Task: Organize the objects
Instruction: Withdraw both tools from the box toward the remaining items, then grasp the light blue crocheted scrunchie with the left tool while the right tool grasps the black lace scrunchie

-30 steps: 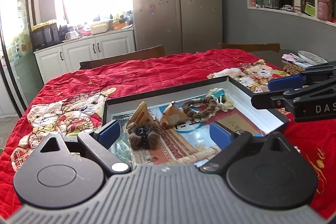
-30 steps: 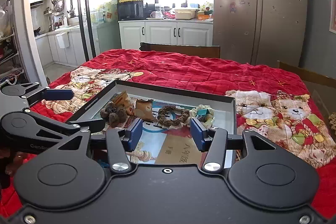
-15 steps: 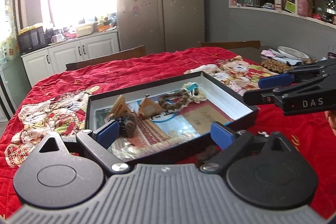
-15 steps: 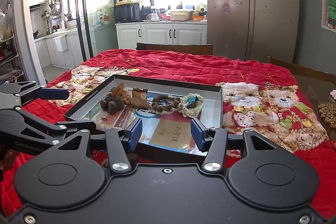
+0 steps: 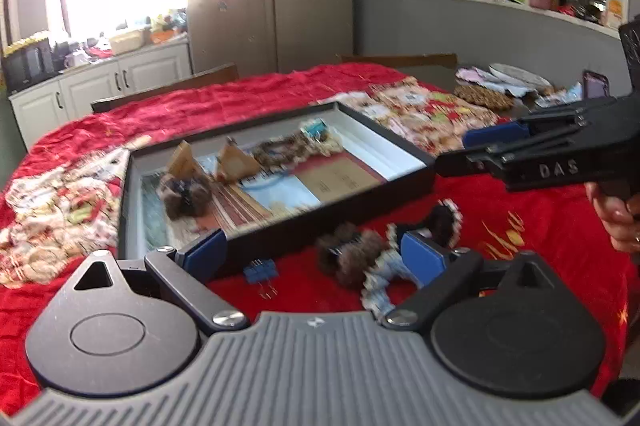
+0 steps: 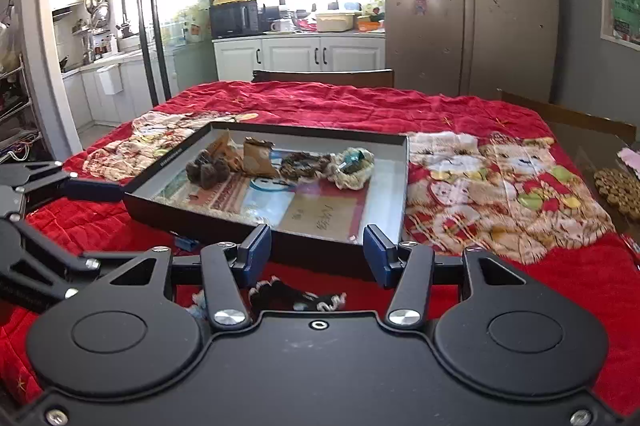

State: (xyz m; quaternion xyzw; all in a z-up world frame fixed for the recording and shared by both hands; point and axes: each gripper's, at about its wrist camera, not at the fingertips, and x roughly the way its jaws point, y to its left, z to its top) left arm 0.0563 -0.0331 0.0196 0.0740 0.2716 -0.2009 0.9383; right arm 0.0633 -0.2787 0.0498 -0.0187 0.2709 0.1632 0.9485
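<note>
A shallow black tray (image 6: pixel 304 130) lies on the red tablecloth (image 6: pixel 520 274). It holds a brown fluffy hair tie (image 6: pixel 208 170), tan paper packets (image 6: pixel 256 156), a brown braided scrunchie (image 6: pixel 304 164) and a cream lace scrunchie (image 6: pixel 352 166). In front of the tray lie a small blue clip (image 5: pixel 260 272), a brown fluffy hair tie (image 5: pixel 352 258), a pale lace scrunchie (image 5: pixel 378 290) and a black white-trimmed scrunchie (image 5: pixel 440 218) (image 6: pixel 288 296). My left gripper (image 5: pixel 312 256) hovers open over these loose pieces, holding nothing. My right gripper (image 6: pixel 318 250) stands open before the tray's near wall, also holding nothing.
Wooden chair backs (image 6: pixel 324 76) stand along the table's far side. At the right end sit a woven trivet (image 5: pixel 484 96), a plate (image 5: pixel 520 74) and a phone (image 5: pixel 596 84). A hand (image 5: pixel 616 218) holds the right gripper. A fridge and cabinets lie behind.
Both grippers have drawn back from over the tray toward the table's near side and sunk a little. The loose hair ties and the clip in front of the tray have come into view.
</note>
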